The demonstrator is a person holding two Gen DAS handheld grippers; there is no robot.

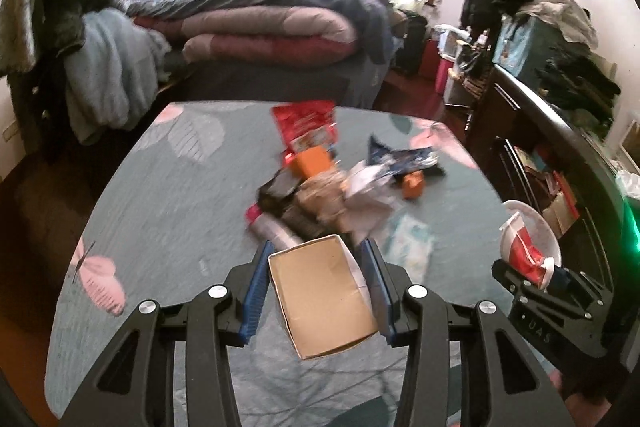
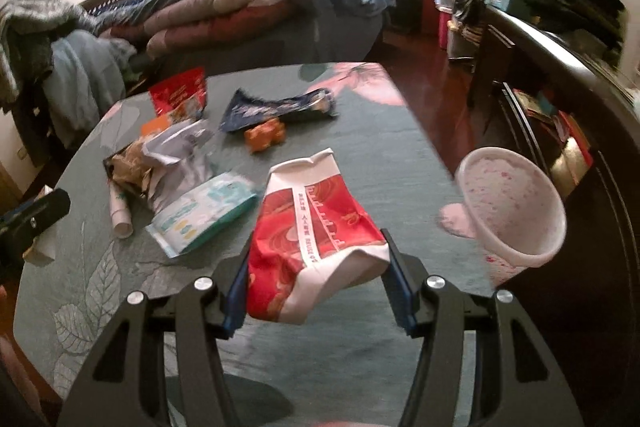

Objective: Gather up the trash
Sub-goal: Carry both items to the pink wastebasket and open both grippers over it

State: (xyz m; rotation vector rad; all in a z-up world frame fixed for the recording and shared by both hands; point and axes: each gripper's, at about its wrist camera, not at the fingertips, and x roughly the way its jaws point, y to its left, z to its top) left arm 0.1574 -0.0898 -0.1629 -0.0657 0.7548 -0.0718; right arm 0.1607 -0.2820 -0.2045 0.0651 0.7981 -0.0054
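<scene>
So, mid-collection here. A small cardboard box [image 1: 324, 295] is clamped between the blue pads of the left hand-held gripper [image 1: 316, 279], open side up and tilted, held above the table [image 1: 168, 195]. A crumpled red-and-white paper bag [image 2: 316, 239] is gripped the same way in the right hand-held gripper [image 2: 318, 275]. Neither piece is resting on the cloth, as far as can be told.

A pale speckled bin [image 2: 516, 211] is seen just past the table's right edge, mouth tilted toward the camera. That's probably where everything is meant to go, though it's only a guess from its position.

Plenty is left on the table: a wipes pack [image 2: 204, 215], a paper tube [image 2: 120, 211], crumpled brown and white paper [image 2: 160, 159], a dark blue wrapper [image 2: 276, 109], an orange wrapper [image 2: 266, 135] and a red packet [image 2: 180, 95], all bunched toward the far left part.

So the step in hand looks like carrying, not picking. Next, the bag would need to be swung right over the bin's mouth and let go, then the box too. The box is held skewed, so slipping might be a risk on the way.
</scene>
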